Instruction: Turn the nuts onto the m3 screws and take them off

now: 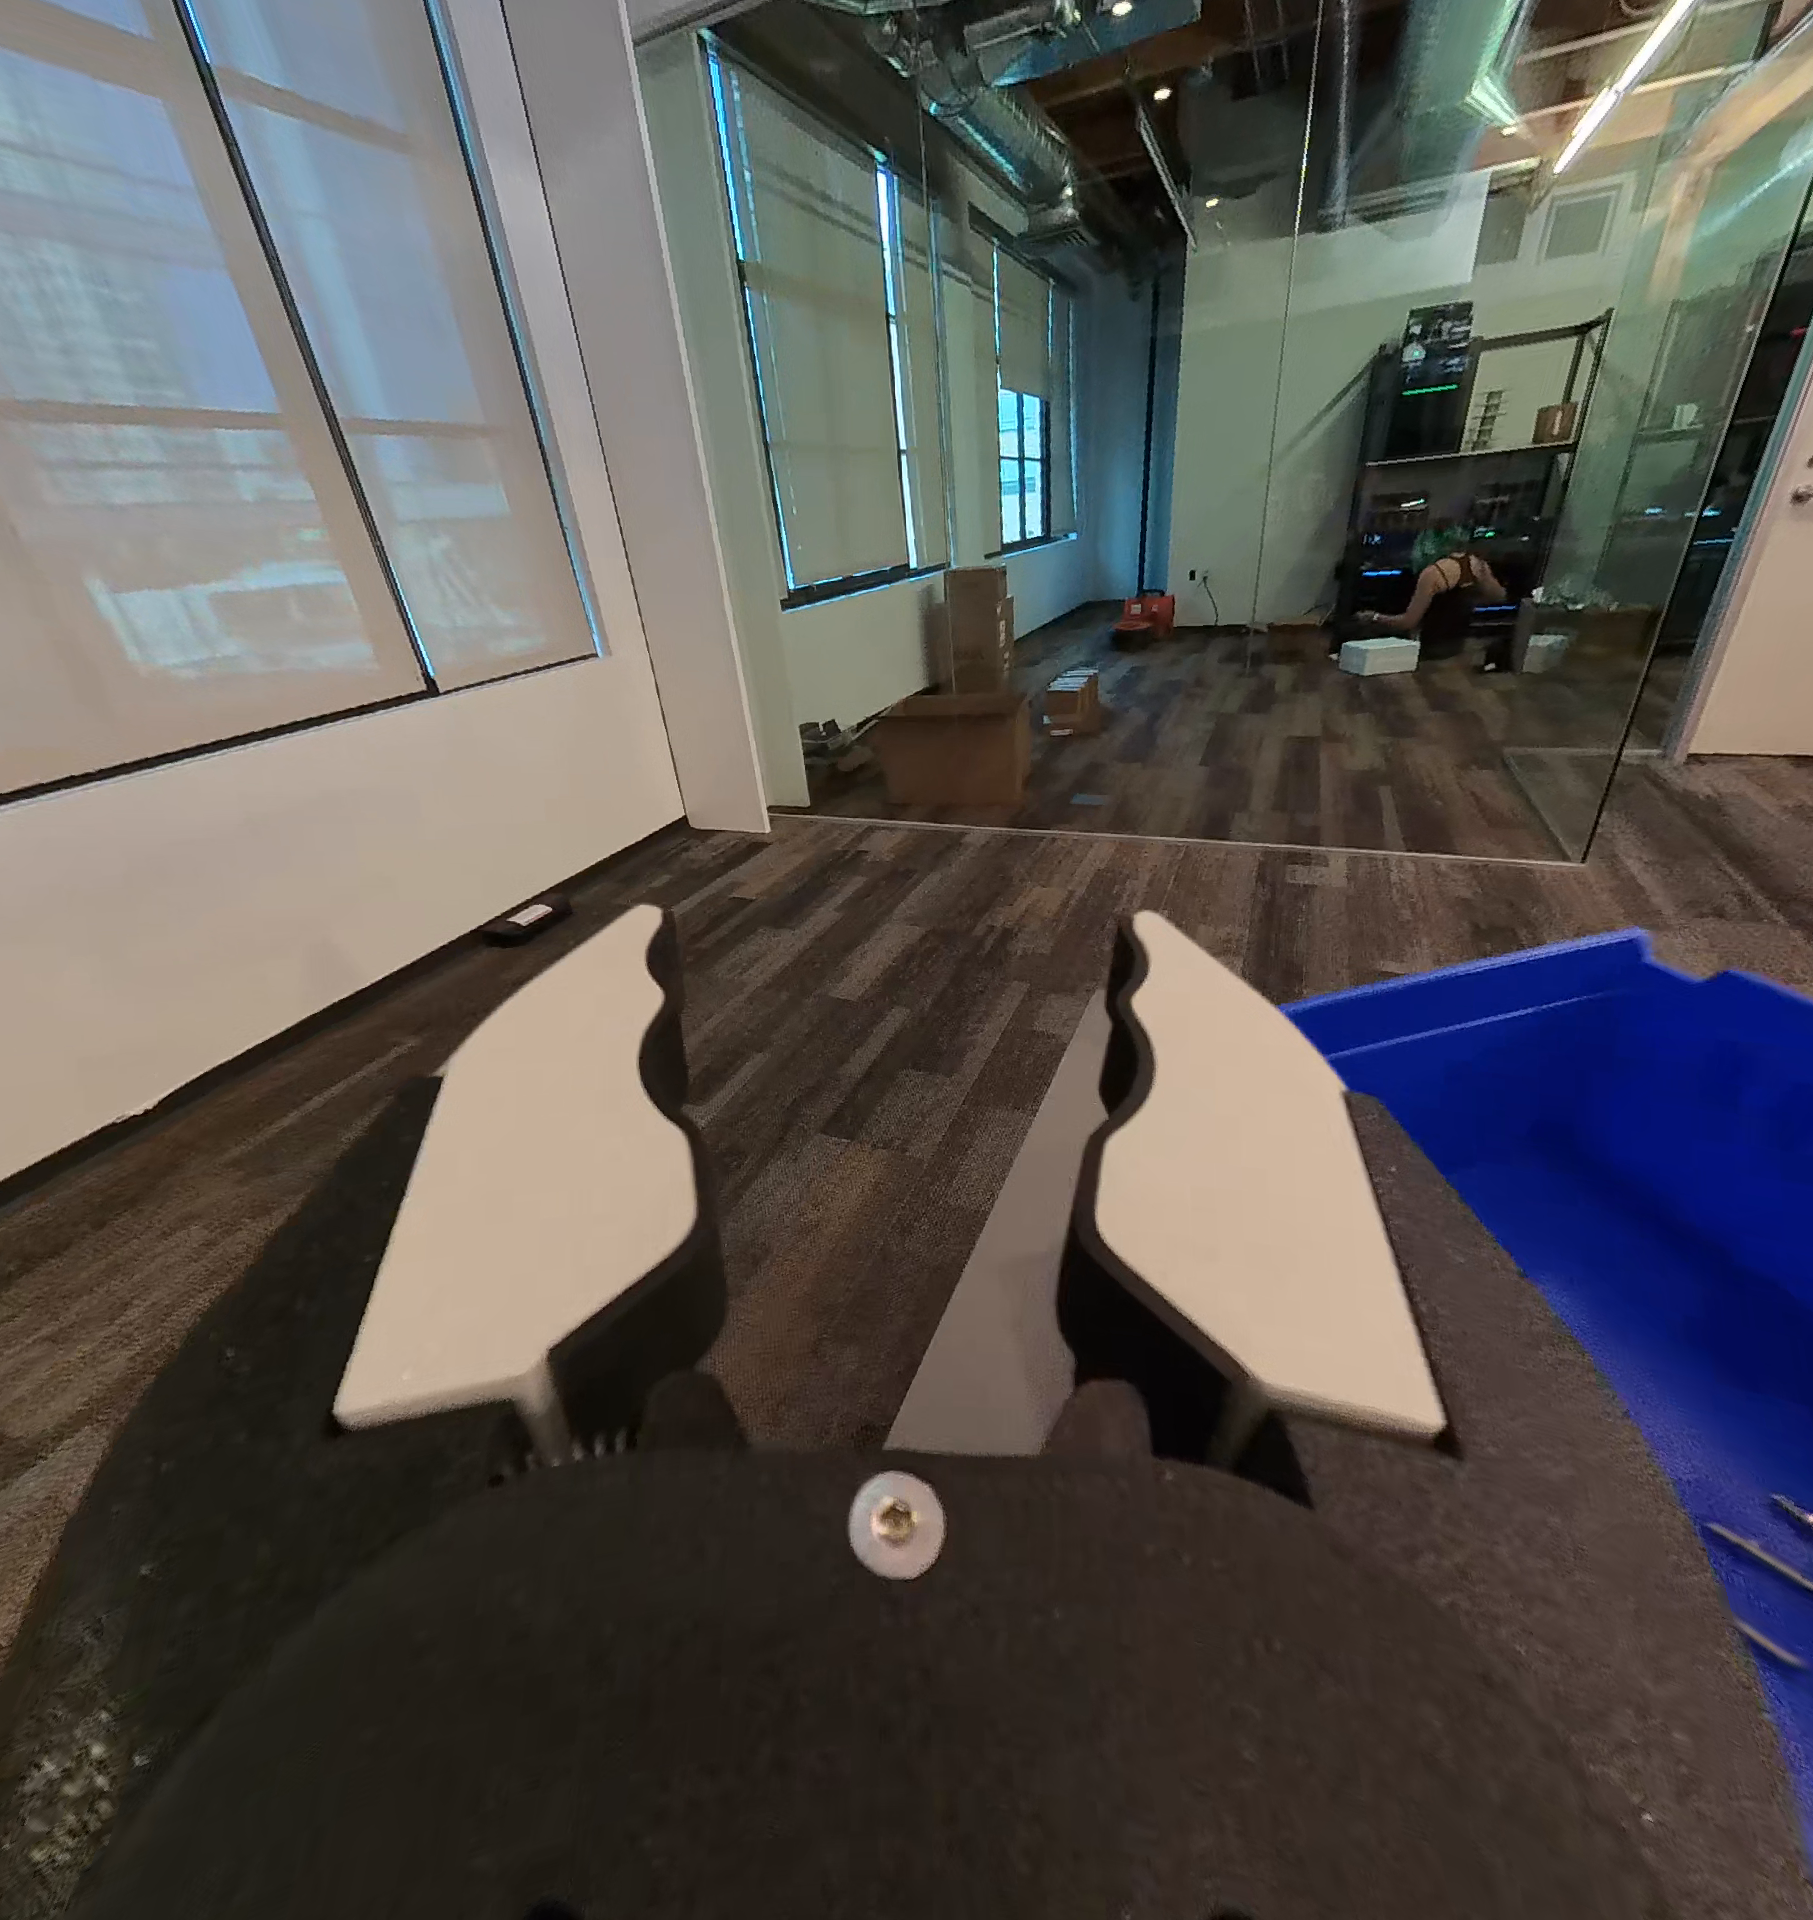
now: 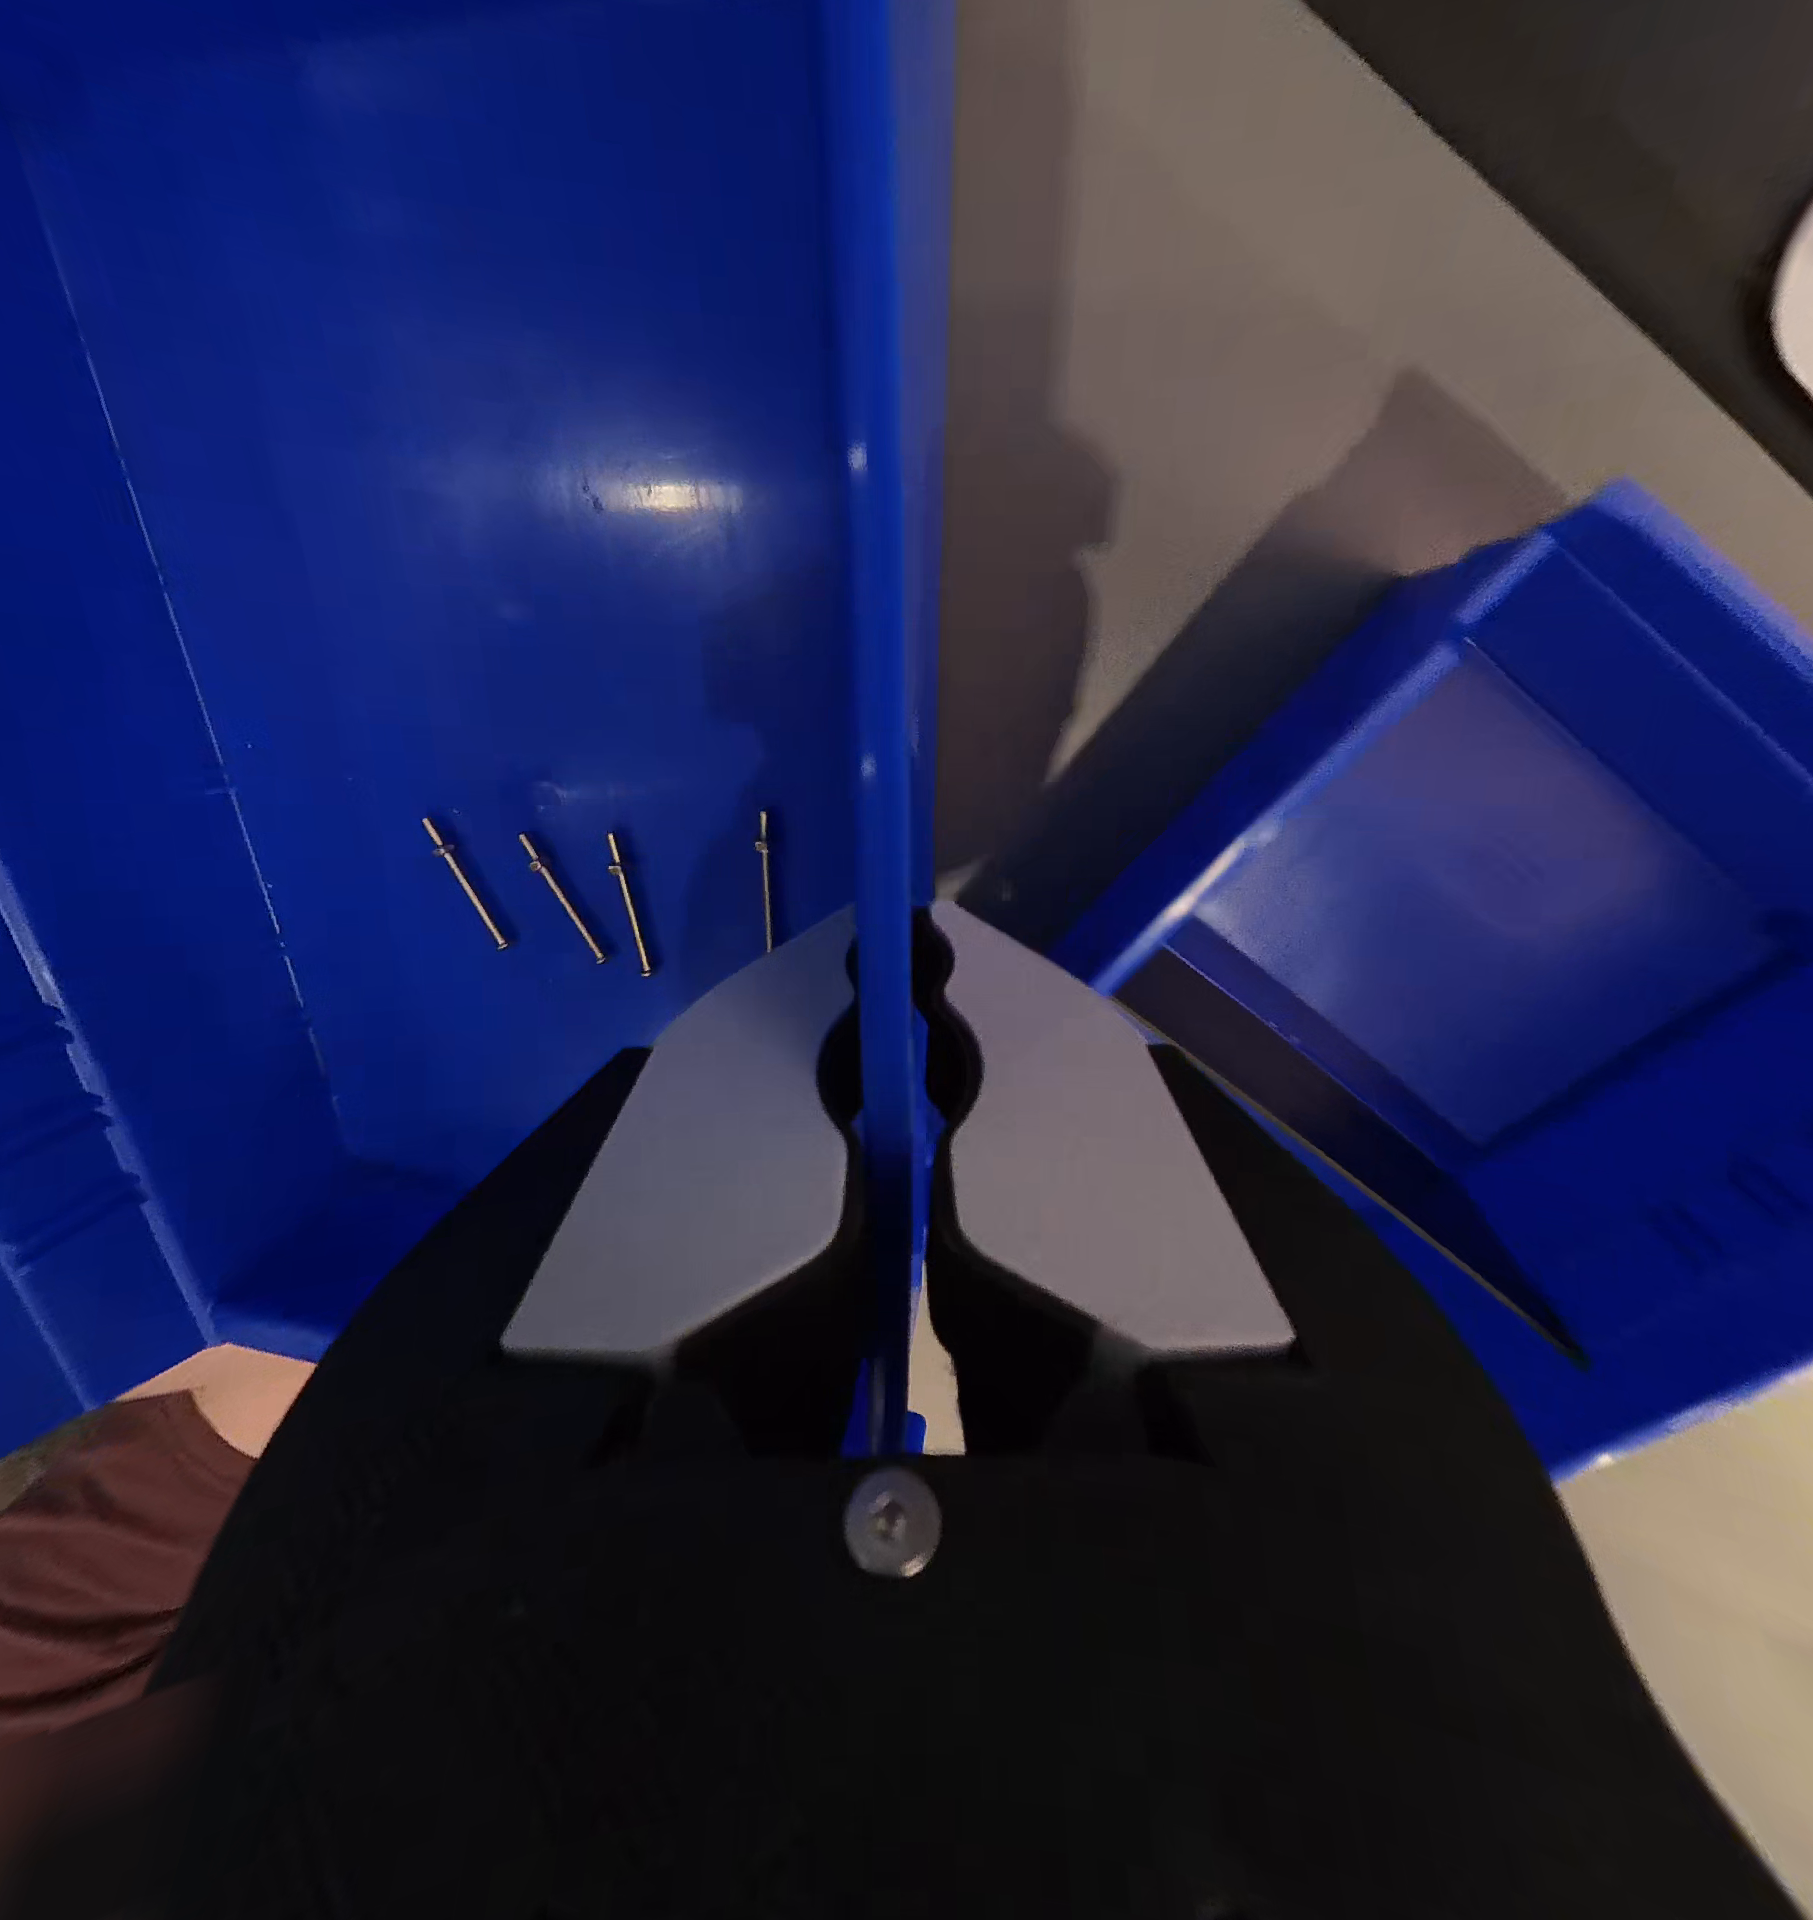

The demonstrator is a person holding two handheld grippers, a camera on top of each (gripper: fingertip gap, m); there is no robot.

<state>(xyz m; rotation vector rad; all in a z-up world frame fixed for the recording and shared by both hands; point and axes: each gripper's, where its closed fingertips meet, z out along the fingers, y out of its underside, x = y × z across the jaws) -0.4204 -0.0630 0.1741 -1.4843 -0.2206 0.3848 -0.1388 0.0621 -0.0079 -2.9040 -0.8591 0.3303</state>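
So the m3 screws (image 2: 559, 894) are four thin ones lying loose on the floor of the big blue bin (image 2: 414, 416), lower middle of the right wrist view, each with what looks like a small nut (image 2: 535, 864) sitting up near one end. A couple also peek in at the lower right edge of the left wrist view.

The right gripper (image 2: 889, 935) is pinched tight on the bin's side wall, fingers either side of the rim. My guess is it's steadying or dragging the bin to get the screws within reach.

A second blue bin (image 2: 1567, 831) sits on the grey table (image 2: 1193, 312), right of frame.

The left gripper (image 1: 897, 935) is spread wide, holding nothing, aimed out over the carpet (image 1: 881, 1039).
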